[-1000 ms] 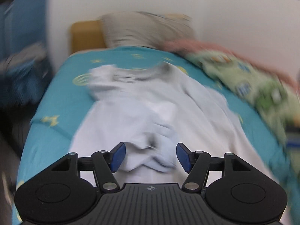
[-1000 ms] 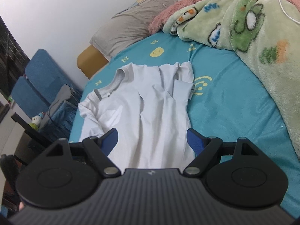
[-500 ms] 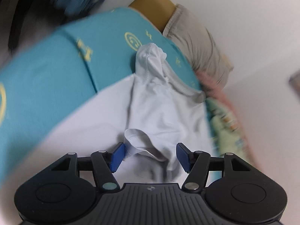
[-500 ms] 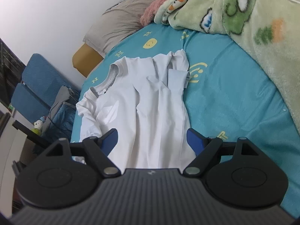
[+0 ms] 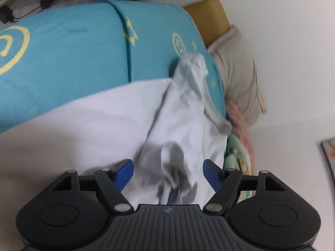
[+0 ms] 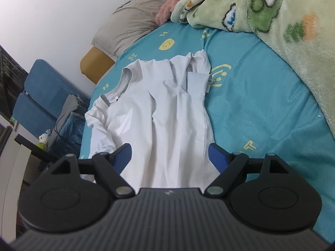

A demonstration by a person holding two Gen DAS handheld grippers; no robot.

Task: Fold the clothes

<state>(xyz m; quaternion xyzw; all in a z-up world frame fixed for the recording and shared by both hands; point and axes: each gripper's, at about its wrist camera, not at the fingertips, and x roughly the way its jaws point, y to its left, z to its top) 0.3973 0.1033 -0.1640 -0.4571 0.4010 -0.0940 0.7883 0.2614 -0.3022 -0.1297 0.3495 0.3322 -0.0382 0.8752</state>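
A white T-shirt (image 6: 159, 113) lies on the teal bedsheet (image 6: 261, 96), collar toward the pillow, one sleeve folded in on the right side. My right gripper (image 6: 170, 156) is open above the shirt's lower part, holding nothing. In the left wrist view the same shirt (image 5: 182, 108) fills the foreground, with a bunched, blurred fold of cloth between the blue pads. My left gripper (image 5: 168, 172) is open, low over that bunched cloth, its jaws wide on either side of it.
A grey-beige pillow (image 6: 134, 23) and a tan headboard cushion (image 6: 94, 62) lie at the bed's head. A green cartoon blanket (image 6: 282, 21) with pink lining covers the right side. Blue chairs (image 6: 39, 96) and a dark table stand off the bed's left edge.
My left gripper has swung and rolled over the shirt's left side, closing in on the bunched cloth. My right gripper has drifted slightly nearer the shirt. Both stayed open.
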